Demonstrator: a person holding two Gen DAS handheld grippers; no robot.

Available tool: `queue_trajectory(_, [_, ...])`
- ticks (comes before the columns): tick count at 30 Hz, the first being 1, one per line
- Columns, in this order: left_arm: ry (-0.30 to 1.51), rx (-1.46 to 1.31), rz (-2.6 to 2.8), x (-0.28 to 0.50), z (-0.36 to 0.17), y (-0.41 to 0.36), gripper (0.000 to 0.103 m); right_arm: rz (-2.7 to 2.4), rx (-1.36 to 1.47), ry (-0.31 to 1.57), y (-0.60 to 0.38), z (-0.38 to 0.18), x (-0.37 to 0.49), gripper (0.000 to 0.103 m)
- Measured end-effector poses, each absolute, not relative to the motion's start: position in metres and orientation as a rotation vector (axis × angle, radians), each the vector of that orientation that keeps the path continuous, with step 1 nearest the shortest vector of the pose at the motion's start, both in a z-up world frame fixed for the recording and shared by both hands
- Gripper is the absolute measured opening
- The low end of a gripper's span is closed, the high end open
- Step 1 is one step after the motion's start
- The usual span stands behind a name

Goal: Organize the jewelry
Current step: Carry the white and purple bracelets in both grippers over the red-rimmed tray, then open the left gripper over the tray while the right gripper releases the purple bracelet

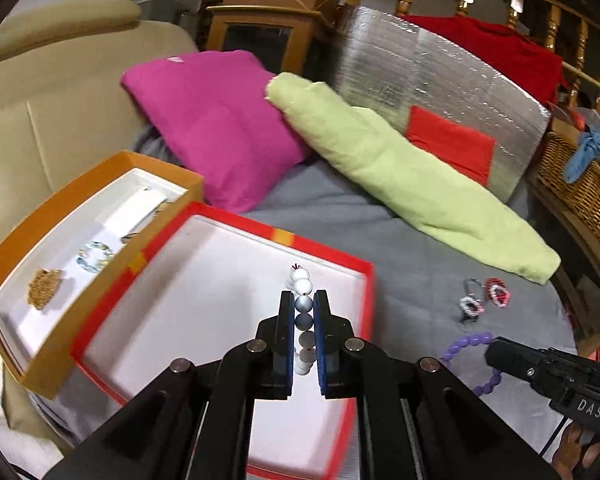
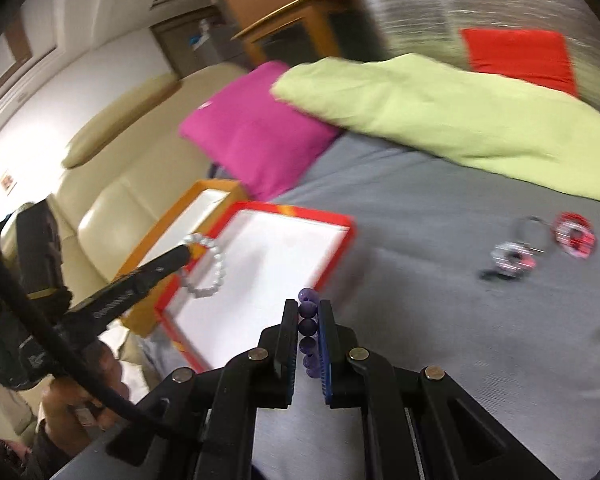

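My left gripper (image 1: pixel 304 298) is shut on a white and grey bead bracelet (image 1: pixel 303 284), held over the white inside of the red-rimmed box (image 1: pixel 324 248). In the right wrist view that same bracelet (image 2: pixel 206 266) hangs as a loop from the left gripper (image 2: pixel 186 254) above the red-rimmed box (image 2: pixel 292 212). My right gripper (image 2: pixel 309 306) is shut on a purple bead bracelet (image 2: pixel 309 326), just off the box's near right corner over the grey bedcover. The purple bracelet (image 1: pixel 466 344) also shows at the right gripper (image 1: pixel 494 354) in the left wrist view.
An orange box (image 1: pixel 32 248) beside the red one holds a gold piece (image 1: pixel 44 289) and a pale blue bracelet (image 1: pixel 95 255). Two red and white beaded pieces (image 1: pixel 485 298) lie on the grey cover (image 1: pixel 416 264). Pink pillow (image 1: pixel 216 120), green pillow (image 1: pixel 404 168), wicker basket (image 1: pixel 580 188) stand behind.
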State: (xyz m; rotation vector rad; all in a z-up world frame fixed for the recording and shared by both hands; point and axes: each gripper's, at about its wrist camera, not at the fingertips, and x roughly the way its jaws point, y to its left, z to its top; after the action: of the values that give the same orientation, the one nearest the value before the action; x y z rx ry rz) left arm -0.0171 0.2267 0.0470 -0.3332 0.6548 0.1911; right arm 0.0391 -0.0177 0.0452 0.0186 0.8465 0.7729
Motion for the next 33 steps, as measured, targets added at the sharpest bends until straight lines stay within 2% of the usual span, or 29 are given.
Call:
queue_trajectory(13, [0.713,-0.431,0.242,-0.010,0.005,0.295,0.010,0.910,-0.005,1.032,0.107,-0.017,0.071,0.011])
queue_trajectory(18, [0.737,-0.455,0.259,-0.002,-0.010,0.315,0.010,0.855,-0.015,1.084,0.115,-0.044,0.093,0.011])
queue_trajectory(33, [0.826,-0.326,0.352,0.027,-0.030,0.335,0.010,0.778,-0.070,1.068,0.112,-0.048,0.105,0.010])
